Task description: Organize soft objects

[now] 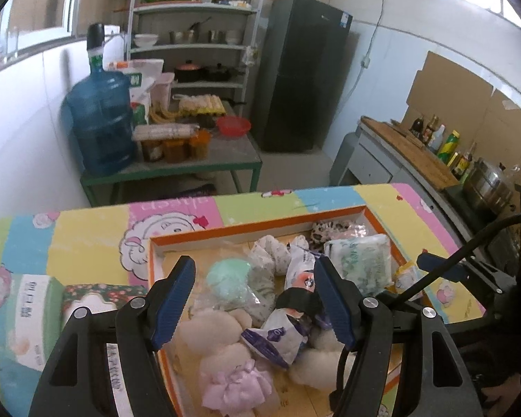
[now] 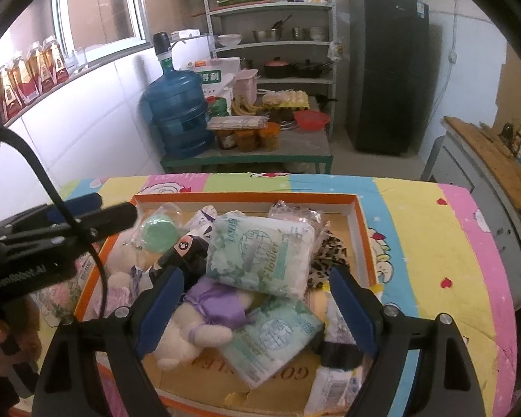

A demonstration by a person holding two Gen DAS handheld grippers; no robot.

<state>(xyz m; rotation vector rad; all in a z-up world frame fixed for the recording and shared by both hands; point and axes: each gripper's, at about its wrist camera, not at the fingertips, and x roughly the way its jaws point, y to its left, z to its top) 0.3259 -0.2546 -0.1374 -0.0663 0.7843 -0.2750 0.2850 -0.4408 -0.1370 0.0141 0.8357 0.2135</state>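
Two tissue packs [image 2: 260,253], long axes slanting across orange-rimmed box [image 2: 364,229].

We see black-framed left tongs [image 1: 255,300] and right tongs [image 2: 258,307] with ridged blue pads, silver screws, black cables.

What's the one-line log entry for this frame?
left gripper: open, empty | right gripper: open, empty | both over tray | tissue pack and plush in tray
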